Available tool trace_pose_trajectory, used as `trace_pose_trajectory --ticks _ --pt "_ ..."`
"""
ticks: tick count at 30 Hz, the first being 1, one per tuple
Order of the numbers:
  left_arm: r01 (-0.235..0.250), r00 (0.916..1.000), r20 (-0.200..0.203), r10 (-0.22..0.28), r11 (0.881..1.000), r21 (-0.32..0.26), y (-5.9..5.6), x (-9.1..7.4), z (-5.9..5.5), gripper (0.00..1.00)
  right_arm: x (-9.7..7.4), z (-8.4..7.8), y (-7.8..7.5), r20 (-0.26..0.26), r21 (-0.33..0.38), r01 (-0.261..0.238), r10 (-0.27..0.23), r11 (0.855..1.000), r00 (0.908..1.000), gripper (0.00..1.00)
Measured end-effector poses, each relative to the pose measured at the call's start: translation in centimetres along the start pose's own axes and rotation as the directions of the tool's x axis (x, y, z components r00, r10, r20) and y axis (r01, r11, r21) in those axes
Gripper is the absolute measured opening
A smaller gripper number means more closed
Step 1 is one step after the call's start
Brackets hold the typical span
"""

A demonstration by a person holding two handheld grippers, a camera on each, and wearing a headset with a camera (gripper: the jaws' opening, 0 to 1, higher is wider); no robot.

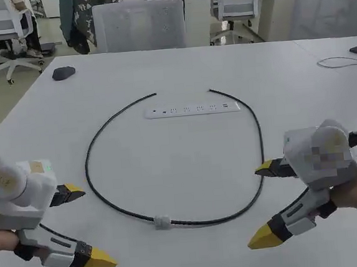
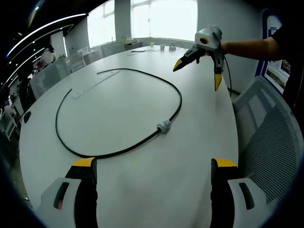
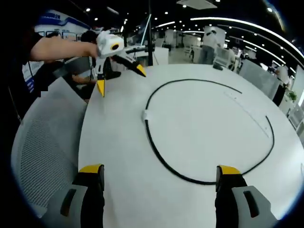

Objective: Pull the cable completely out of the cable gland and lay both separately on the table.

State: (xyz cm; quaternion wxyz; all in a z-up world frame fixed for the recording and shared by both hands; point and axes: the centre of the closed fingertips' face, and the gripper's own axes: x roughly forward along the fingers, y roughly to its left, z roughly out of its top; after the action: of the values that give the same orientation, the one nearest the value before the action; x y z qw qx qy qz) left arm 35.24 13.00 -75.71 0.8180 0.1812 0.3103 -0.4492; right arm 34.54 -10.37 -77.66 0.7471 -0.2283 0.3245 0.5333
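Black cable (image 1: 86, 163) lying looped on table (image 1: 181, 164), gland (image 1: 162, 222) sitting on near span, L gripper (image 1: 93, 227) & R gripper (image 1: 257, 206) hovering either side, jaws spread wide, gripping nothing

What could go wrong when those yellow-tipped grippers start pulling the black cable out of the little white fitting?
The cable gland is small next to the wide-open left gripper and right gripper, so a grip might slip or pinch the cable. The gland sits mid-loop, so a long length must slide through, and the sweeping cable might snag or push the power strip near its ends.
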Motion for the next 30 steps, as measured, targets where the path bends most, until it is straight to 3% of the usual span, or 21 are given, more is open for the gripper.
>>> trace_pose_trajectory --ticks 6,21,30 --pt "0.006 0.9998 0.017 -0.005 1.0 -0.018 0.0 0.1 0.5 1.0 0.0 -0.2 0.0 -0.002 0.006 -0.002 0.002 1.0 1.0 0.99" --pt "0.003 1.0 0.005 -0.003 1.0 -0.013 0.0 0.7 0.3 1.0 0.4 0.1 0.3 0.008 0.014 -0.017 0.017 1.0 0.9998 0.97" --pt "0.033 0.9995 -0.002 -0.033 0.999 -0.018 -1.0 1.2 0.3 1.0 1.0 2.7 0.7 0.07 0.016 -0.025 0.023 1.0 0.9973 0.88"
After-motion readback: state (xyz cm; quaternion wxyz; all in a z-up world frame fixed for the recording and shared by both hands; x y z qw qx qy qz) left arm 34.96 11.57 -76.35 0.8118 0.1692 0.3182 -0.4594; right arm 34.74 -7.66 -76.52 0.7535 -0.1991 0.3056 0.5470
